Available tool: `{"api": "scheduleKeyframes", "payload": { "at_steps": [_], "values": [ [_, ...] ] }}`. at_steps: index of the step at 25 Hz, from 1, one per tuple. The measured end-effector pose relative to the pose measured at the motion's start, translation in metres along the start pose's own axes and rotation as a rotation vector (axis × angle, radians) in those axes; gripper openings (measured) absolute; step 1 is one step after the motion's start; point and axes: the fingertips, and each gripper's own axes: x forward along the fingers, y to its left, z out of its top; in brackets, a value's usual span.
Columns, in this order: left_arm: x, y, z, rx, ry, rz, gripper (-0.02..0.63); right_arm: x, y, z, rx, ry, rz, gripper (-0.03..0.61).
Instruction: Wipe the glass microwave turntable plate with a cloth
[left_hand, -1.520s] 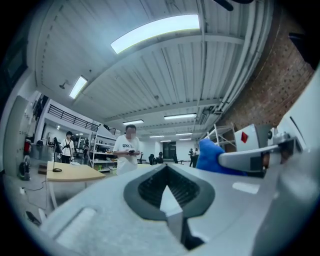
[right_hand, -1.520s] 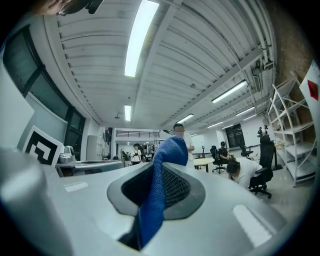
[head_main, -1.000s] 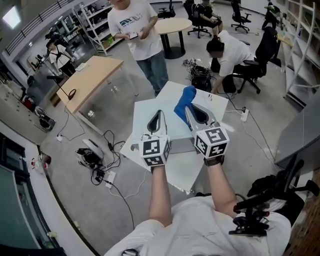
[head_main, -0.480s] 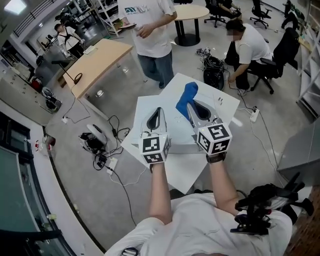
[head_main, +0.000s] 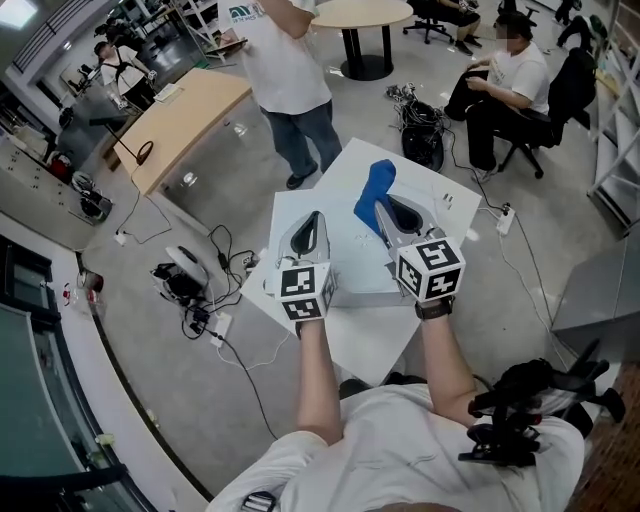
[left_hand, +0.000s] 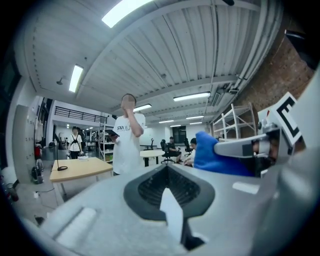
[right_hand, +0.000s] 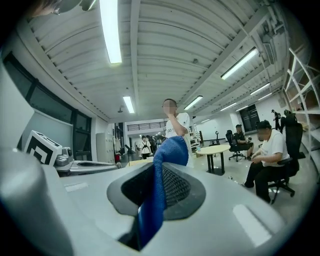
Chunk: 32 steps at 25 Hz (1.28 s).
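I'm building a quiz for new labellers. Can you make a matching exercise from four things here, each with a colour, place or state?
Things:
1. cloth
2. long table
3. seated person
4. right tongs

Descriptions:
A. light wood top
B. on an office chair
C. blue
D. shut on the cloth

Pairs: 1-C, 2-A, 3-B, 4-D

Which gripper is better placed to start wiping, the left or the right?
Right. The right gripper is shut on the cloth, which sticks out past its tips. The left gripper is shut and empty.
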Motion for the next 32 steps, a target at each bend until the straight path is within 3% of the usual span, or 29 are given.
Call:
{"api": "scheduleKeyframes", "payload": {
  "at_steps": [5, 9, 16, 21, 25, 32],
  "values": [
    [0.005, 0.007, -0.03, -0.035, 0.168, -0.064, 0.003, 0.02, 0.001, -0.016, -0.016, 0.079, 0.001, 0.054],
    [0.015, 0.019, -0.067, -0.029, 0.314, -0.112, 0.003, 0.046, 0.009, -0.031, -0.084, 0.17, 0.026, 0.057],
    [0.022, 0.008, -0.123, 0.023, 0.566, -0.245, 0.003, 0.094, 0.023, -0.076, -0.245, 0.425, 0.099, 0.055],
    [0.022, 0.012, -0.151, 0.049, 0.684, -0.259, 0.003, 0.12, 0.042, -0.104, -0.31, 0.522, 0.17, 0.055],
    [0.021, 0.004, -0.166, 0.047, 0.733, -0.295, 0.002, 0.137, 0.053, -0.125, -0.349, 0.608, 0.21, 0.055],
    [0.021, 0.0, -0.177, 0.057, 0.777, -0.282, 0.003, 0.146, 0.035, -0.151, -0.454, 0.724, 0.16, 0.055]
  ]
}}
